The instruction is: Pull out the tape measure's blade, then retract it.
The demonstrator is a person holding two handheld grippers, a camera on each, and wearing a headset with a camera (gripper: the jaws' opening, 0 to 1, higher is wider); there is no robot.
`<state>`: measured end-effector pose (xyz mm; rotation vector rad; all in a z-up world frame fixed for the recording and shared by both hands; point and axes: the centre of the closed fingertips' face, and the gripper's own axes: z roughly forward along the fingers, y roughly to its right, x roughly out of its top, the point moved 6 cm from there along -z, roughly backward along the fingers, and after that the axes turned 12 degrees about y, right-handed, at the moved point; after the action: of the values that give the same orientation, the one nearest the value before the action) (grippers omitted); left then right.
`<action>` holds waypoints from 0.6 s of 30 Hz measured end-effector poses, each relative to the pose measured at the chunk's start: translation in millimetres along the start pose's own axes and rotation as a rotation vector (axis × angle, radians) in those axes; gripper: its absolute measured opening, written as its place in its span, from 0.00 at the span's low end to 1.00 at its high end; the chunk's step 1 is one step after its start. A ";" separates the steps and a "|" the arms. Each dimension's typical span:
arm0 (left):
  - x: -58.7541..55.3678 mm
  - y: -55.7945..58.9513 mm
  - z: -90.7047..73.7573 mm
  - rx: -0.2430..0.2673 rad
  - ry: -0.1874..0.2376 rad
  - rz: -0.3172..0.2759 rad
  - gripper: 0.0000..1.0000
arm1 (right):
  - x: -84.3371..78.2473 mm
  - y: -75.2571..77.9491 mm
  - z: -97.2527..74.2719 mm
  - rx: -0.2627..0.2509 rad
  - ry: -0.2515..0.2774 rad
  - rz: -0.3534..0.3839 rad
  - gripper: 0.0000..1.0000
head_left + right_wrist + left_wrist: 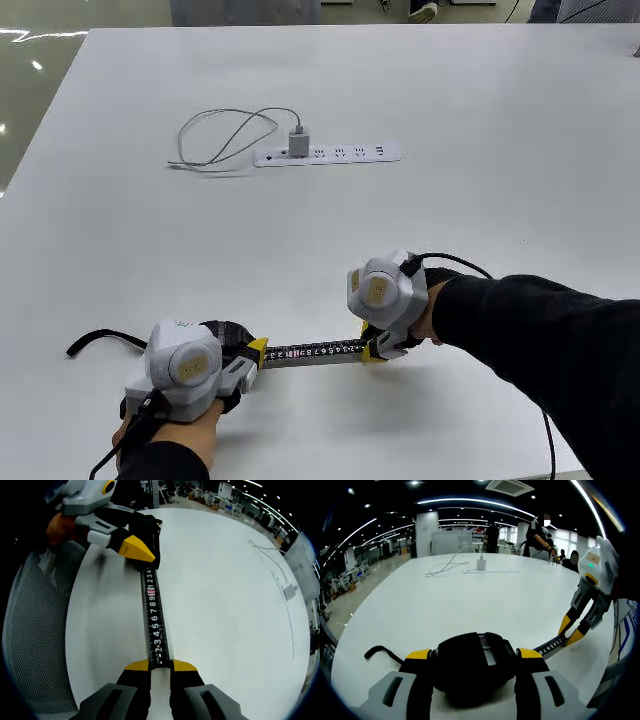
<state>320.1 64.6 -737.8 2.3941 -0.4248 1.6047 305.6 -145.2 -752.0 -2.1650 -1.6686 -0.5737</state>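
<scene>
Numerals on blade point(154, 615) legible at right tongs point(160, 666); left tongs point(474, 653) clamp case point(470, 677).

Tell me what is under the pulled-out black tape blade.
Bare white tabletop lies beneath the black numbered blade. The right tool covers its tip; the black case in the left tool hides its root.

A broad, plain white bench point(480, 120) carries everything. Towards its far side lies a long white plastic power strip point(345, 153). A small white charger block point(299, 142) is plugged in near its left end, and a thin pale cable point(225, 138) loops loosely beside it. Near the front sits a black tape measure case point(232, 338), its dark numbered blade point(315, 351) stretched rightwards, a black wrist strap point(100, 340) trailing left.
</scene>
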 end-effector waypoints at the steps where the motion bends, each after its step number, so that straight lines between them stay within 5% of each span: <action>1: 0.1 0.0 0.1 0.001 0.000 0.000 0.62 | 1.3 0.1 0.3 0.004 -0.025 -0.061 0.10; 18: 0.4 0.3 0.1 0.008 0.000 0.011 0.62 | 4.9 -0.3 3.4 0.001 -0.023 0.011 0.10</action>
<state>320.2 64.2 -737.5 2.4018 -0.4336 1.6145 306.8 -139.4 -752.4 -2.1862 -1.6670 -0.5470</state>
